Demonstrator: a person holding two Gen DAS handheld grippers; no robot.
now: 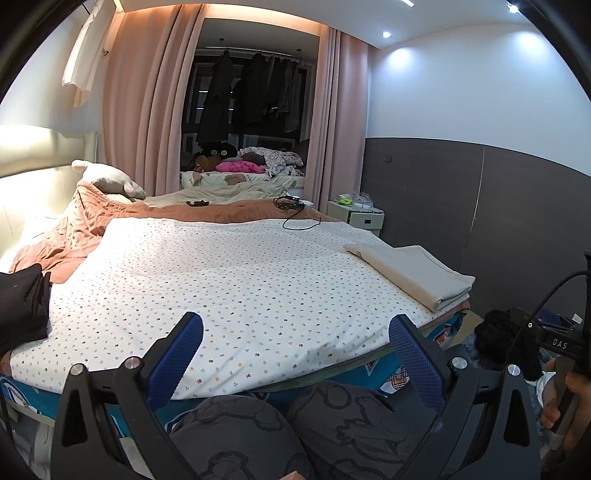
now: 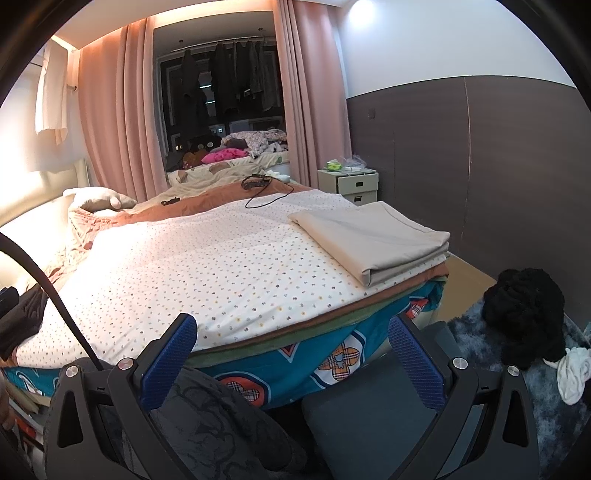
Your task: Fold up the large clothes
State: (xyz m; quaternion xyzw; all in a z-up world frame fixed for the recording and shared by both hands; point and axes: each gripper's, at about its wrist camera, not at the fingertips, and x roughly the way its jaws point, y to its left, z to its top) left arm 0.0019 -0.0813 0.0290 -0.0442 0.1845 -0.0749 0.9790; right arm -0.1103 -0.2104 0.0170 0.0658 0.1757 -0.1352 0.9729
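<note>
Lit warmly from a cove strip above the curtains [image 1: 155, 110] and coolly by ceiling spotlights [image 1: 386, 34] on the right. Glared white at the headboard [image 1: 33, 147], far left of the tool. Dark beyond the window [image 1: 251, 92]. Bent hard by the fisheye, vignetted black at the corners. Sharp throughout, soft shadows only.

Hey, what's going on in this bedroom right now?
A person sits at the foot of the bed, knees showing in both views, with a gripper in each hand. The left gripper and right gripper are both open and hold nothing. A folded beige cloth lies at the right corner of the dotted bedspread. Dark clothing lies at the left edge, and a black heap is on the floor rug.
</note>
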